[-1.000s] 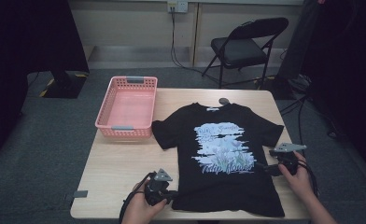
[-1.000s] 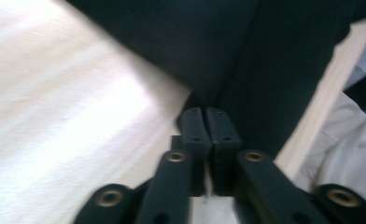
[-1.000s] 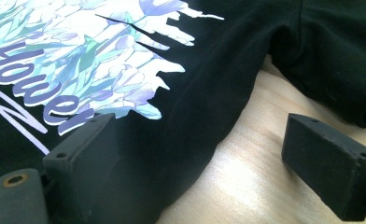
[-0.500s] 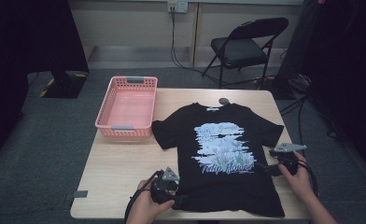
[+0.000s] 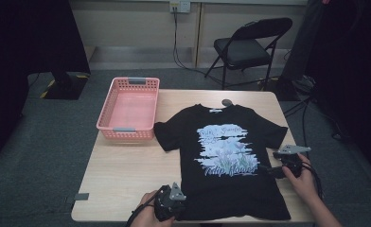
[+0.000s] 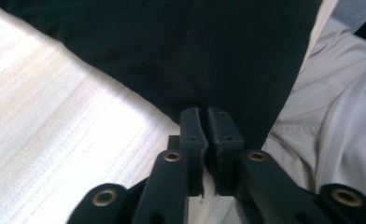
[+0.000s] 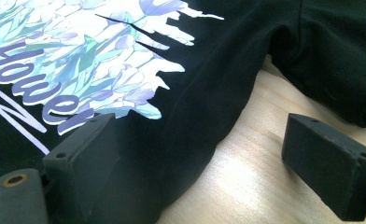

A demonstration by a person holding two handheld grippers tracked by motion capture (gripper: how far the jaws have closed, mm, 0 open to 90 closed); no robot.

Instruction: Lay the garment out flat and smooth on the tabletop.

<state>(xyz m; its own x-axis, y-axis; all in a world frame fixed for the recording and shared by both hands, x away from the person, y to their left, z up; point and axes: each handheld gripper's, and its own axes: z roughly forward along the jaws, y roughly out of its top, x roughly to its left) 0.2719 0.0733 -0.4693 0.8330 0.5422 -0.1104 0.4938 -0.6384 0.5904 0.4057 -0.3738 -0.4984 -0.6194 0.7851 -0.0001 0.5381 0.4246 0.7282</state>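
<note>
A black T-shirt (image 5: 224, 161) with a pale blue flower print lies flat on the wooden table (image 5: 127, 165), collar toward the far side. My left gripper (image 5: 178, 208) is at the shirt's near left hem corner. In the left gripper view its jaws (image 6: 207, 114) are shut, with the black hem (image 6: 195, 56) running in between the tips. My right gripper (image 5: 271, 169) is at the shirt's right side, below the sleeve. It stands open (image 7: 200, 130): one jaw lies over the fabric beside the print (image 7: 78, 60), the other over bare wood, with the side seam between them.
An empty pink basket (image 5: 129, 106) stands at the table's far left. A small grey object (image 5: 227, 102) lies by the collar at the far edge. A folding chair (image 5: 250, 47) stands behind the table. A person's light trousers (image 6: 340, 116) show past the near edge.
My left gripper has moved right along the near edge to the shirt's hem corner. The right gripper and the shirt have stayed put.
</note>
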